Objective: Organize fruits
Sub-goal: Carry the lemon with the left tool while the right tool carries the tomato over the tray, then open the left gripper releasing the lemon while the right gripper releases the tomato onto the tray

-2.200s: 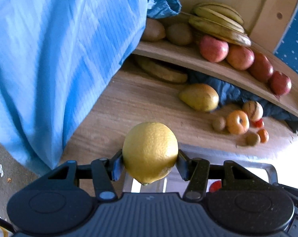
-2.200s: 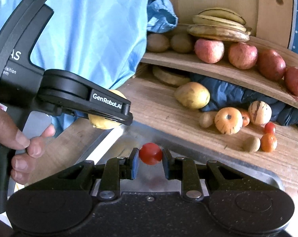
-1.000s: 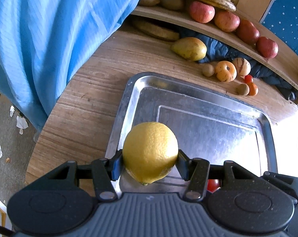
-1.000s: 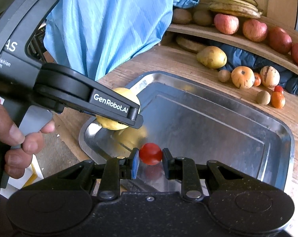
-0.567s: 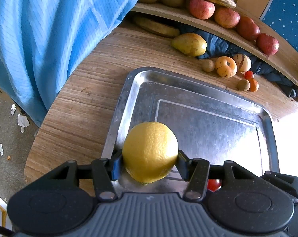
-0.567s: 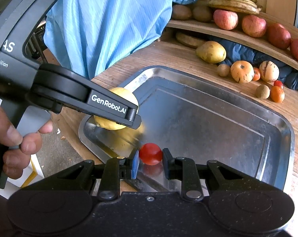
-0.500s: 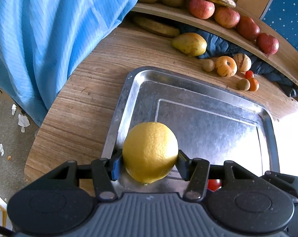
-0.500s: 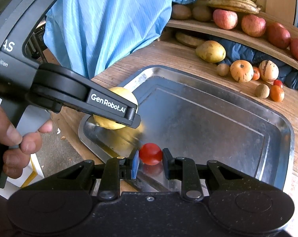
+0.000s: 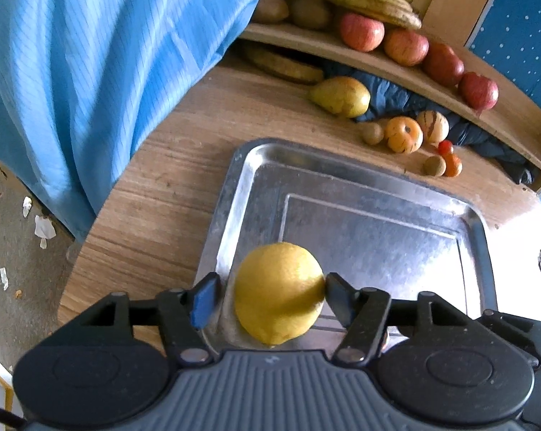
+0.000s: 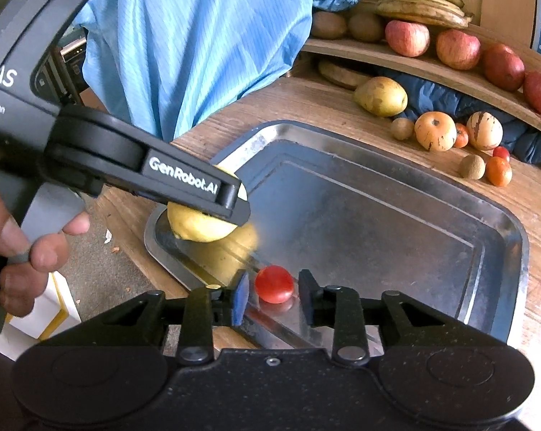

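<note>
Left tongs were opening, lemon loose between them; right tongs were opening around the tomato.

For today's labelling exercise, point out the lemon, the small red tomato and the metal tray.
lemon (image 9: 279, 292), left wrist view, middle of peel.
small red tomato (image 10: 274, 284), right wrist view, centre of skin.
metal tray (image 10: 518, 248), right wrist view, right rim.

- The left hand-held gripper is black, with a ribbed grey housing, two round black discs and silver rivets on its linkage arms.
- One of its pads is blue.
- Seen from the right wrist, its arm carries white "GenRobot.AI" lettering, above a grey handle.
- The right hand-held gripper is speckled black, with two round discs, silver rivets, a small centre screw and a blue pad.
- The person wears a light blue striped garment.
</note>
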